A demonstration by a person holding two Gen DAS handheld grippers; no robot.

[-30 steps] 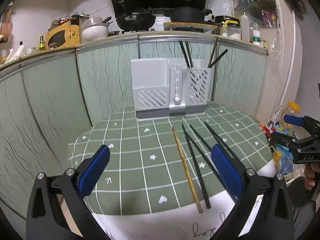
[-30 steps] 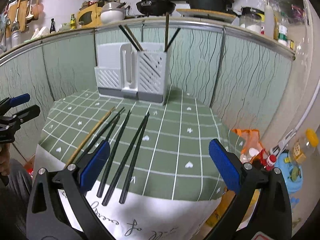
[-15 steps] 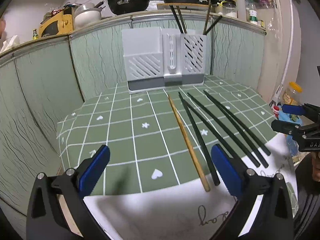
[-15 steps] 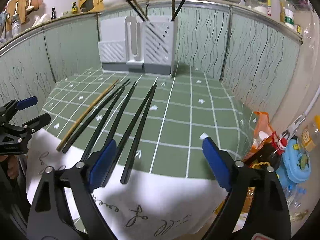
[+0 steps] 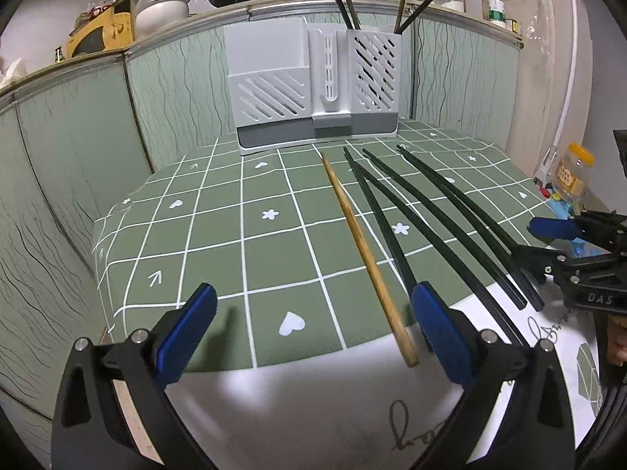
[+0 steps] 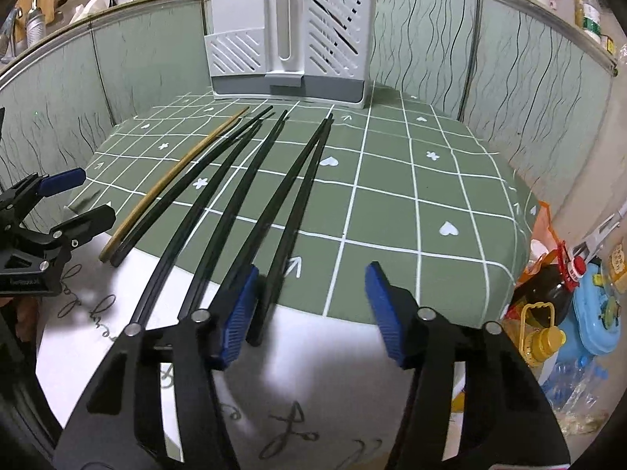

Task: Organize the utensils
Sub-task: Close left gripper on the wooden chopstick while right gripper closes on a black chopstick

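A wooden chopstick (image 5: 364, 243) and several black chopsticks (image 5: 439, 219) lie fanned out on the green checked tablecloth (image 5: 235, 227). A white slatted utensil holder (image 5: 313, 90) stands at the back with a few chopsticks upright in its right compartment. My left gripper (image 5: 313, 333) is open and empty, low over the near edge; the wooden chopstick's near end lies between its fingers. My right gripper (image 6: 309, 309) is open and empty, its left finger (image 6: 239, 309) just beside the near ends of the rightmost black chopsticks (image 6: 290, 215). The wooden chopstick (image 6: 172, 180) lies leftmost there.
Green panelled walls (image 5: 78, 137) enclose the table's back and left. Bottles and a blue container (image 6: 595, 321) sit on the floor off the right edge. The holder also shows in the right wrist view (image 6: 290, 43). Pans and jars stand on the ledge above.
Both grippers have moved forward and down toward the chopsticks' near ends. The right gripper's opening has narrowed somewhat. The chopsticks have not moved.
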